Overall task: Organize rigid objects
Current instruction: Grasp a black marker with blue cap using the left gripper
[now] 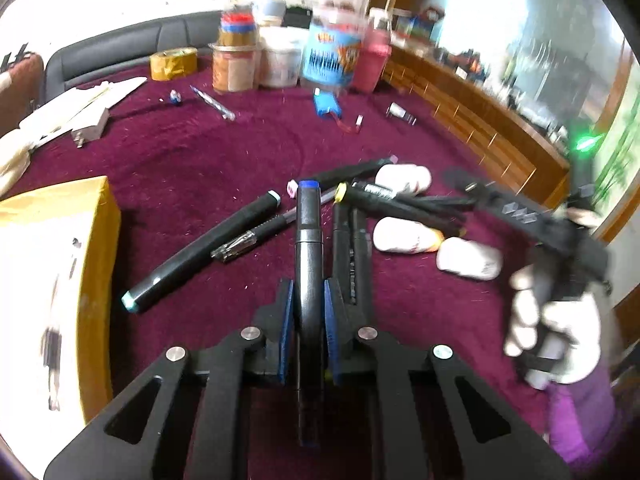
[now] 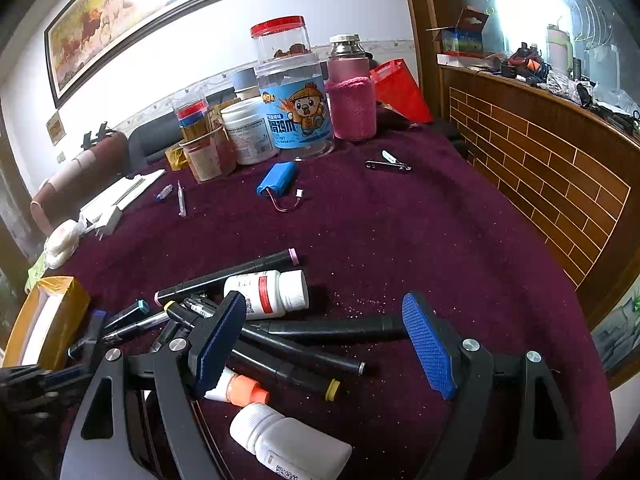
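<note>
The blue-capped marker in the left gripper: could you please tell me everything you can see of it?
The blue-capped marker is a thick black pen, seemingly plastic, with a blue end cap and a seam partway along its barrel. It lies lengthwise between the blue pads of the left gripper, which is shut on it, cap pointing away from the camera. Its far end looks raised above the pile of other markers on the maroon tablecloth; I cannot tell whether it touches any of them.

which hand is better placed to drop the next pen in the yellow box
Left. The left gripper is already shut on a blue-capped marker, and the yellow box sits just beside it. The right gripper hangs open and empty over the pile.
</note>
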